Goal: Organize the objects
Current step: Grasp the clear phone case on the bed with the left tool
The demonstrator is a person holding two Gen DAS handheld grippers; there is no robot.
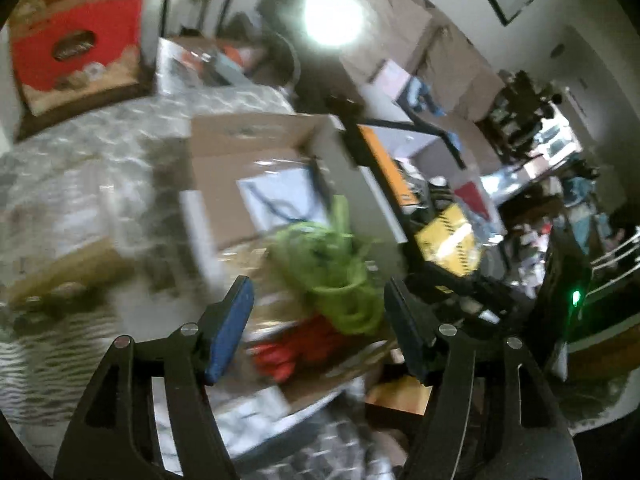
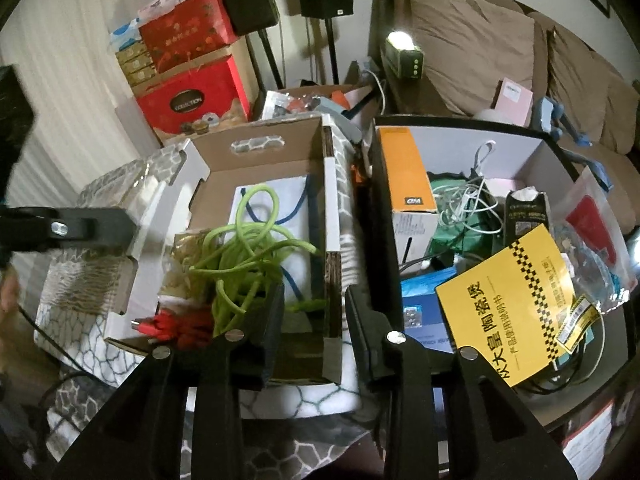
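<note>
Ahead of both empty, parted grippers — left gripper [image 1: 318,328] wide, right gripper [image 2: 314,320] narrower: green cable [image 2: 244,252] boxed; black bin [image 2: 532,136] unsorted.

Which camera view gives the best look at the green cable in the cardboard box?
The right wrist view: the green cable is sharp there, a loose tangle lying in the cardboard box. The left wrist view shows the same cable too, but blurred, so its loops are hard to follow.
</note>
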